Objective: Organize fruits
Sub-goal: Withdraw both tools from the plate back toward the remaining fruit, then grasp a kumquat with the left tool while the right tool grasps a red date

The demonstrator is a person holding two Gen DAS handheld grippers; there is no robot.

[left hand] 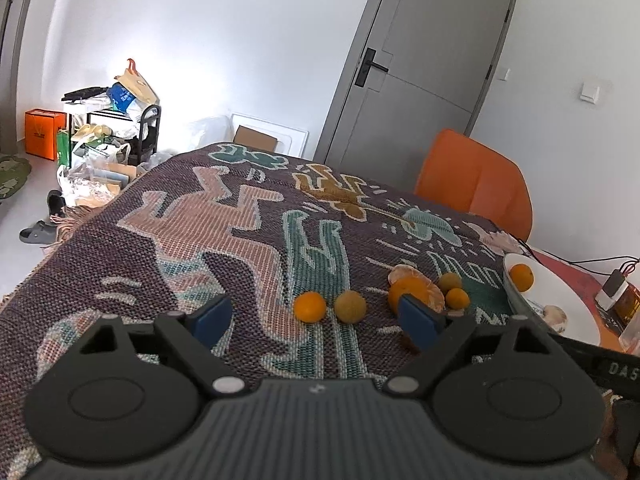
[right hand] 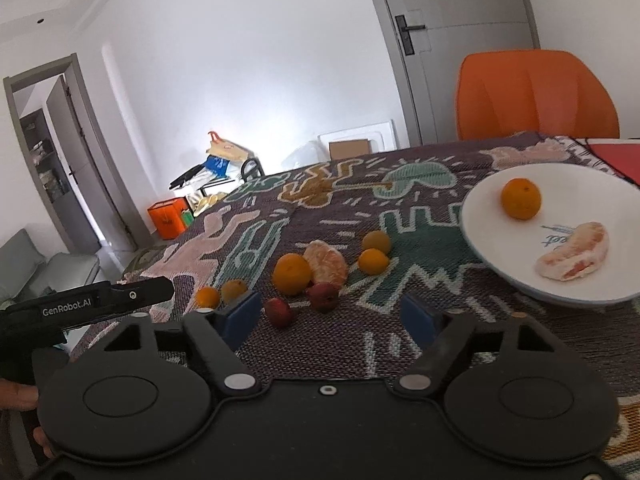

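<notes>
Two sets of fingers (left hand: 316,322) (right hand: 334,320) gape empty above small round oranges (right hand: 292,273).

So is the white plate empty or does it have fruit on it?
Not empty. The white plate holds a small orange and a peeled fruit piece.

In the left wrist view, the white plate (left hand: 560,300) runs off at three o'clock; a blue fingertip (left hand: 418,320) hides part of the big orange (left hand: 404,290).

Left tool (left hand: 316,318): jaws apart, empty.
Ahead: two small oranges (left hand: 310,307) on patterned bench cloth (left hand: 192,232).
Right: white plate (left hand: 568,300).
</notes>
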